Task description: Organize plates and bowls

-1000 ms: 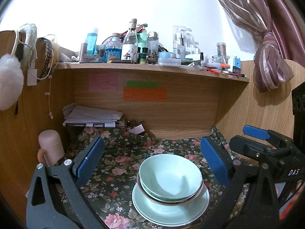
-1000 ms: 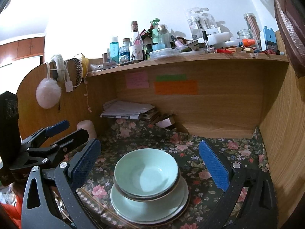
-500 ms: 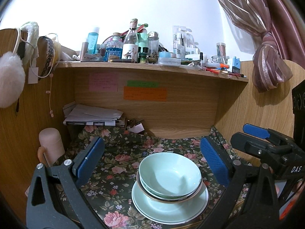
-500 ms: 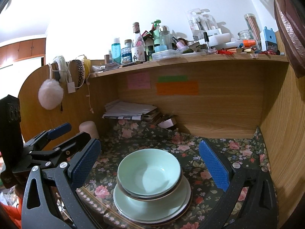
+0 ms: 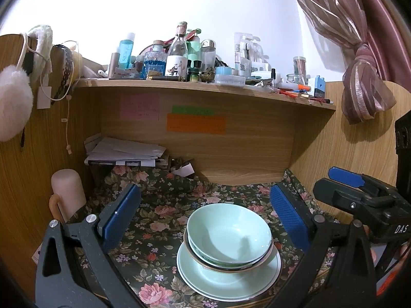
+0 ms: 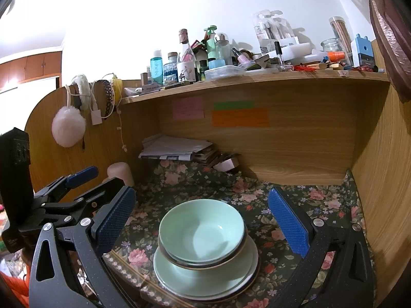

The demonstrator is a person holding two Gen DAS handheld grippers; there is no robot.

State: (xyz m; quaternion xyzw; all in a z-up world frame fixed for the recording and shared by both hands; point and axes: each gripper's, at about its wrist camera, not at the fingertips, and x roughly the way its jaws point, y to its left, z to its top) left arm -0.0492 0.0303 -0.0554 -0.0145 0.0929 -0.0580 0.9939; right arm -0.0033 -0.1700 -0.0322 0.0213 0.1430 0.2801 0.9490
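Pale green bowls (image 5: pixel 228 233) (image 6: pixel 201 227) sit nested on a stack of pale green plates (image 5: pixel 226 279) (image 6: pixel 205 278) near the front edge of a floral-covered desk. My left gripper (image 5: pixel 203 215) is open, held back above the stack with nothing between its blue pads. My right gripper (image 6: pixel 205 218) is open too, empty, hovering before the same stack. In the left wrist view the right gripper shows at the right edge (image 5: pixel 359 192); the right wrist view catches the left gripper at its left edge (image 6: pixel 77 192).
The floral cloth (image 5: pixel 164 205) covers the desk inside a wooden alcove. A paper pile (image 5: pixel 123 151) lies at the back left, a pink cylinder (image 5: pixel 68 192) by the left wall. The shelf (image 5: pixel 205 89) above is crowded with bottles. A curtain (image 5: pixel 359 77) hangs on the right.
Both grippers have drawn back and up slightly, so the stack sits a little lower in each view. The bowls and plates have not moved.
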